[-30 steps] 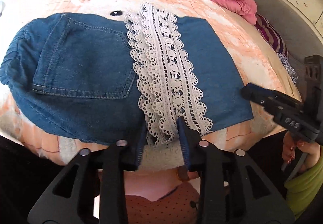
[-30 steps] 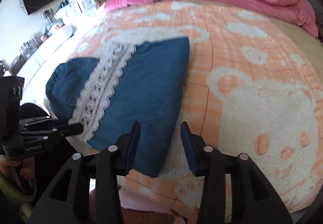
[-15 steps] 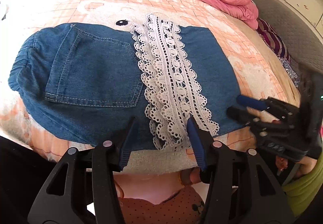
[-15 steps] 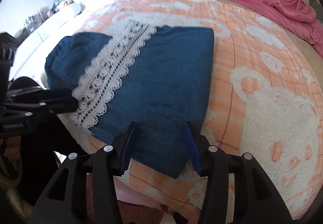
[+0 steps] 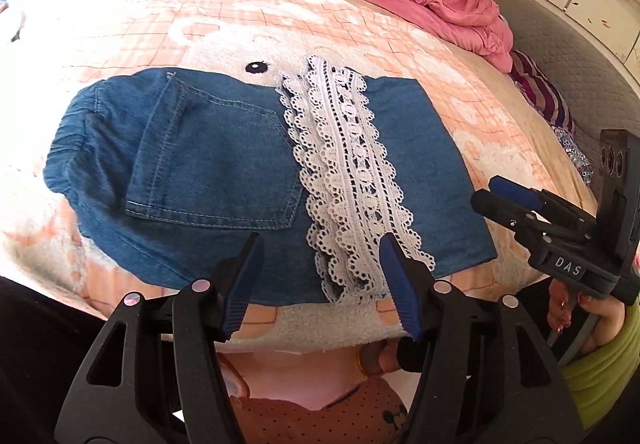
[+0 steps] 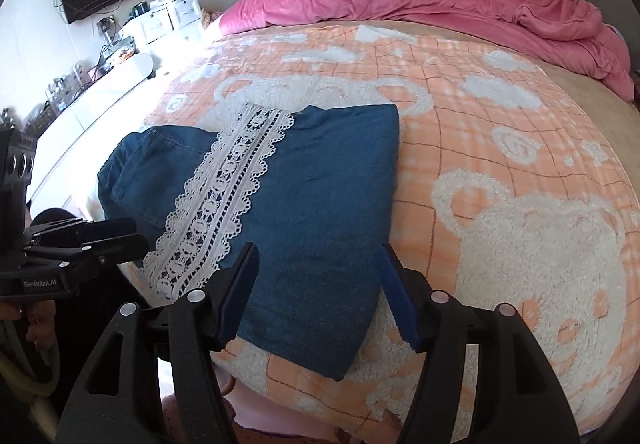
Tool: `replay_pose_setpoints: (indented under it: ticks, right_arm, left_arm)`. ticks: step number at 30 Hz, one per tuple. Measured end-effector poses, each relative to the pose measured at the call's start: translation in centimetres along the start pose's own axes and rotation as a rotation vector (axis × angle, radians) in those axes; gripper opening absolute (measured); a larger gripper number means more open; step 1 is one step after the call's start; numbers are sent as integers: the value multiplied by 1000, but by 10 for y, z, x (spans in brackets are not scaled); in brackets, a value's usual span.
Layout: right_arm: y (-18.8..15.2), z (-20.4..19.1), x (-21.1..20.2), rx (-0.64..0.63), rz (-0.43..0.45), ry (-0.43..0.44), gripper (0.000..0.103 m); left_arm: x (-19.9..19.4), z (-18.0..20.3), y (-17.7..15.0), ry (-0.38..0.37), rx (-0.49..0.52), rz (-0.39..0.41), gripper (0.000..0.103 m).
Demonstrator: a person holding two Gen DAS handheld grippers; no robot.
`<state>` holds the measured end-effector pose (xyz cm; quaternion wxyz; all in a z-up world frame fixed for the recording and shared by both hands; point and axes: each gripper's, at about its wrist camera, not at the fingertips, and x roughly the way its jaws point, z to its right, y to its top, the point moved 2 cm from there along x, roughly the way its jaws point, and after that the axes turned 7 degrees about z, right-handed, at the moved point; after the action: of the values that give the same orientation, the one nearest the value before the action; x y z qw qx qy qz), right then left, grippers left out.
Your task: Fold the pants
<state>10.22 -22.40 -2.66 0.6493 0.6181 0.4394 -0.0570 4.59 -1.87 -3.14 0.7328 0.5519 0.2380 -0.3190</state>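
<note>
Bed, bear-print blanket, folded pants, pink duvet

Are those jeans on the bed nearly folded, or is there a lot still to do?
Mostly done, it seems: the denim pants lie flat on the bear blanket as a compact bundle, the lace trim folded across the top. Nothing is in hand; left gripper and right gripper are open, holding nothing. Perhaps one more fold or tidy remains.

A fuzzy orange blanket with white bears covers the bed. A crumpled pink quilt lies at its far end.
</note>
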Motion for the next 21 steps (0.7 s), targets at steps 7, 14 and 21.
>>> replay_pose_setpoints:
  ticks: [7,14,21]
  right_arm:
    - [5,4,0,25,24,-24,82]
    - [10,8,1,56,50,-32,87]
    - [11,8,4,58,53,-47,92]
  left_arm:
    - [-3,-1,5,3,11,16,73]
    - [-11,-7,7,39,12,44,93]
    - [-19,-23,11,50,-28,53,94]
